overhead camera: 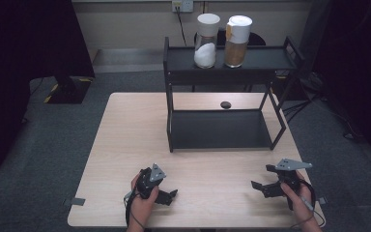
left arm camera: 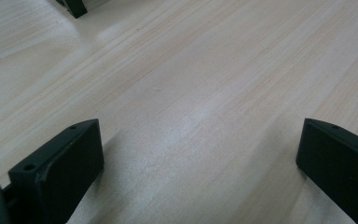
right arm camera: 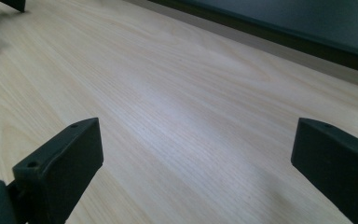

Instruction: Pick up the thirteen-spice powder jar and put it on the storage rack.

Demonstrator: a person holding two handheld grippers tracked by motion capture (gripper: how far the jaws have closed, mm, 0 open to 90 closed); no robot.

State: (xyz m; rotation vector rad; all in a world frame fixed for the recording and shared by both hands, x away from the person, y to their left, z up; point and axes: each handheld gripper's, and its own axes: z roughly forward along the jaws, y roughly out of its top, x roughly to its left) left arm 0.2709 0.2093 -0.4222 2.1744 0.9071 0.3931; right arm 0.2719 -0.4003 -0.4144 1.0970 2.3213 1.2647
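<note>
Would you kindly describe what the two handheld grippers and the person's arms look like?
Both grippers are black, each with two blocky, flat-faced jaws. The left gripper and right gripper each carry a grey three-cornered plate on top, and a dark cable trails from each. The forearms are bare, with no sleeves in sight.

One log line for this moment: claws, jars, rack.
left claw: open, empty | right claw: open, empty | two jars: rack top shelf | table: both claws low

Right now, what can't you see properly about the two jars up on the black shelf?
- White-powder glass jar: high view, too small to identify the powder.
- Brown-filled glass jar: contents likewise unclear.
- Small dark round thing on the wooden table: too small to identify.
</note>
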